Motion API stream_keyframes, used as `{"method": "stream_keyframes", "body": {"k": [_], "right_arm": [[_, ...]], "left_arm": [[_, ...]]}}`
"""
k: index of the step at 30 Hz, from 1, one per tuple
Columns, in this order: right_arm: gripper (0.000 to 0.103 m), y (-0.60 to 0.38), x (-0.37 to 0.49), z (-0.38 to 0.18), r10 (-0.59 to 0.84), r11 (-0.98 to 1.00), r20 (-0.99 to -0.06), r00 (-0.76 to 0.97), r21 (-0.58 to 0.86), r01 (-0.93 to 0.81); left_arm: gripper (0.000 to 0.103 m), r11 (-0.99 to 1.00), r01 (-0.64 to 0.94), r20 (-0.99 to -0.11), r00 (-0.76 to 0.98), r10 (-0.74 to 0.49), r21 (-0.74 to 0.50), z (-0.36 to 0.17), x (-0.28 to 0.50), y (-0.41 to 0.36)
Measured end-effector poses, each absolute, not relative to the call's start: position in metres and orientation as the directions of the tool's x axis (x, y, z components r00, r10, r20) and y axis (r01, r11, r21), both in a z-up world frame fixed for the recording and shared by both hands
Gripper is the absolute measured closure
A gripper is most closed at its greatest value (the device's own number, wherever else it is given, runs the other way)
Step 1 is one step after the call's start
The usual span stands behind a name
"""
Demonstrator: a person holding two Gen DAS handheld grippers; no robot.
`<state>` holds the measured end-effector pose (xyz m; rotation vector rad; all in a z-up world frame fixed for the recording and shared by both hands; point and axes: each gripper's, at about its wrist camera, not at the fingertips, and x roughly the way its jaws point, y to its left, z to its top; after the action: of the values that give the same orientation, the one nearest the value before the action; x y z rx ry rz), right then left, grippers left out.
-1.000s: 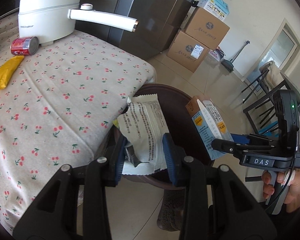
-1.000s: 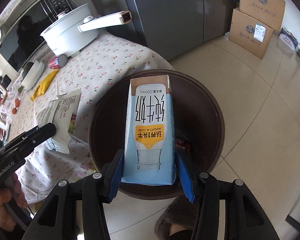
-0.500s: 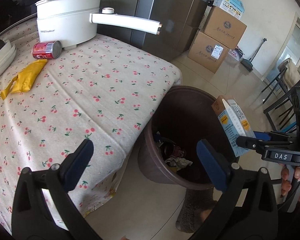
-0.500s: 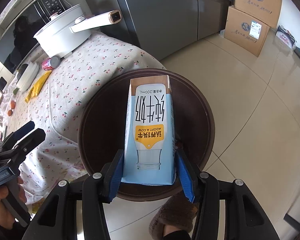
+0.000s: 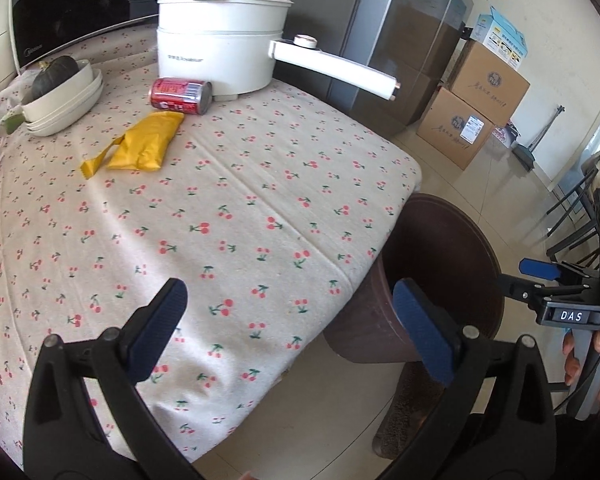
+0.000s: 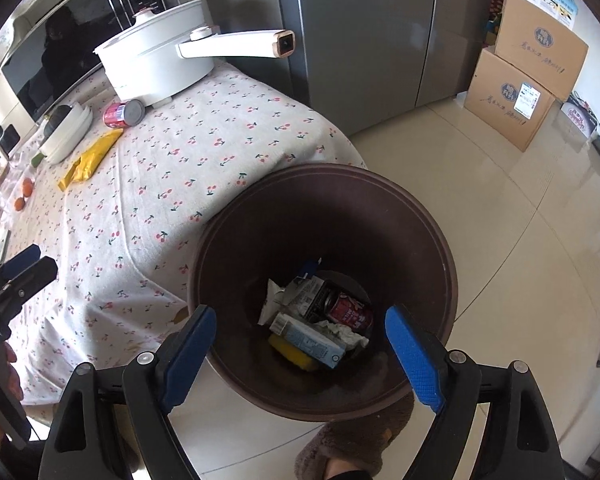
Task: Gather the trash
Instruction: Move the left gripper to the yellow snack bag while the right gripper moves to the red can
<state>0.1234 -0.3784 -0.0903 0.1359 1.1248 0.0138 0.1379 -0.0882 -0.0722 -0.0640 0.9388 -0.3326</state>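
Bin (image 6: 440,240) already has a few bits in it, both the left gripper (image 5: 288,320) and right gripper (image 6: 300,344) are empty (left wide open, right's jaws opening), but the red can (image 5: 181,95) and yellow wrapper (image 5: 144,146) are left on the table (image 5: 260,200).

A home kitchen: fridge (image 6: 364,40), microwave (image 6: 60,56), electric pot (image 5: 220,56) on the table.

A white electric pot (image 5: 220,44) stands on the cherry-print counter (image 5: 260,184) beside stacked white bowls (image 5: 66,96); cardboard boxes (image 6: 520,80) sit near the steel refrigerator (image 6: 364,32)
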Motion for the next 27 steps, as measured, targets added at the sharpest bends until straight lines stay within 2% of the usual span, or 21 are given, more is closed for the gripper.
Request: {"method": "stream_keyframes", "body": {"k": [14, 22, 27], "right_arm": [[0.013, -0.311, 0.154, -0.085, 0.105, 0.994, -0.902, 0.419, 0.113, -0.006], [0.012, -0.275, 0.195, -0.079, 0.100, 0.995, -0.888, 0.449, 0.091, -0.041], [0.012, -0.258, 0.233, -0.077, 0.117, 0.993, -0.868, 0.482, 0.108, -0.047]], "left_arm": [[0.001, 0.971, 0.085, -0.778, 0.585, -0.230, -0.223, -0.061, 0.143, 0.007], [0.001, 0.992, 0.113, -0.804, 0.585, -0.105, -0.047, -0.070, 0.175, 0.036], [0.001, 0.993, 0.115, -0.810, 0.579, -0.090, -0.028, -0.089, 0.226, 0.044]]}}
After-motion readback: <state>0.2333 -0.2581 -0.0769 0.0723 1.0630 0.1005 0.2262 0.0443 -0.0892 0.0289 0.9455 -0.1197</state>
